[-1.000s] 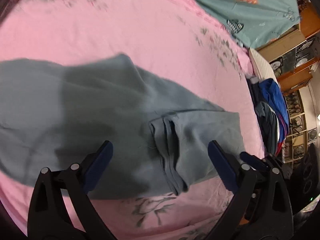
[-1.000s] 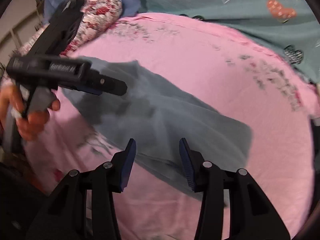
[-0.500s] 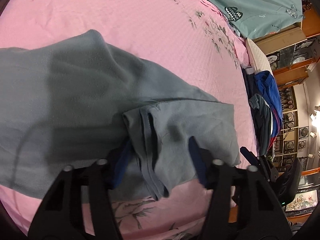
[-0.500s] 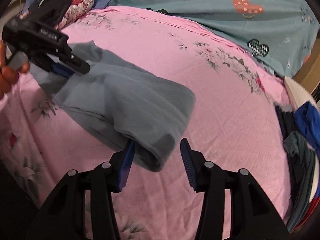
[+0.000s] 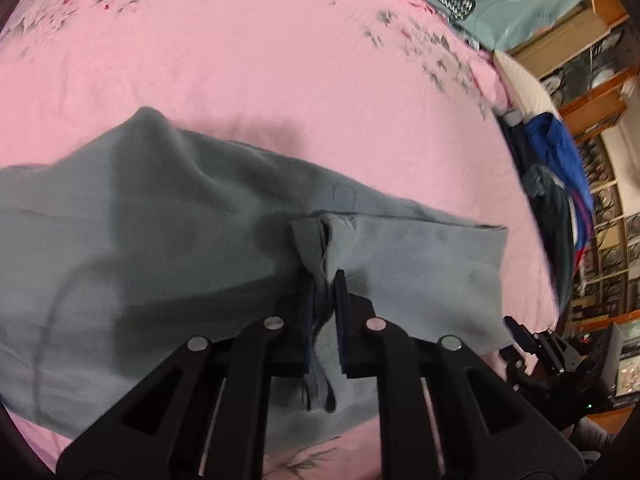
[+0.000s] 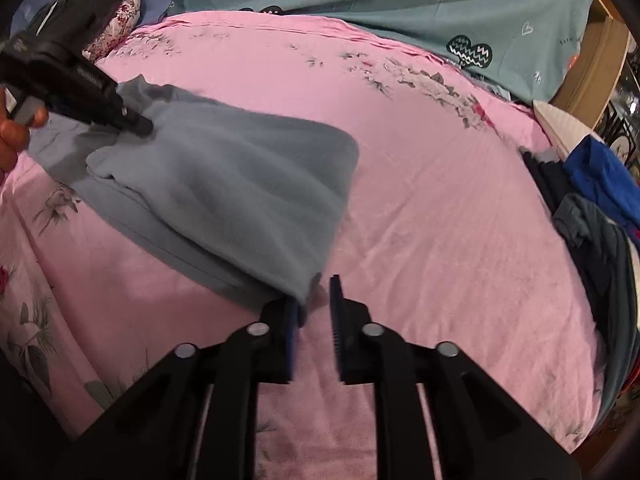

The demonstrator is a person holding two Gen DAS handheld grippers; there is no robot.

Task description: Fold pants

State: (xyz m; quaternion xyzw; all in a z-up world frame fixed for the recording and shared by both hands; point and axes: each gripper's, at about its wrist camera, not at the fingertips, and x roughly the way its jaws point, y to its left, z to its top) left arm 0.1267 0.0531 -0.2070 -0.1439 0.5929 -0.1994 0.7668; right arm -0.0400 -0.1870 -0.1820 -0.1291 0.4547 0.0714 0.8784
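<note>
left gripper (image 5: 323, 280) is clamped tight on a bunched hem of the grey pants (image 5: 168, 232) lying on the pink bedsheet (image 5: 280, 60); right gripper (image 6: 314, 286) at 6 o'clock is closing, pads not yet pressing the folded corner

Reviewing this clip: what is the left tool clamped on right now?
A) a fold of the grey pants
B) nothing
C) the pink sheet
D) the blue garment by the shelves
A: in the left wrist view the left tool has its pads pressed together on a bunched fold of the grey pants, which lie on the pink sheet.
</note>
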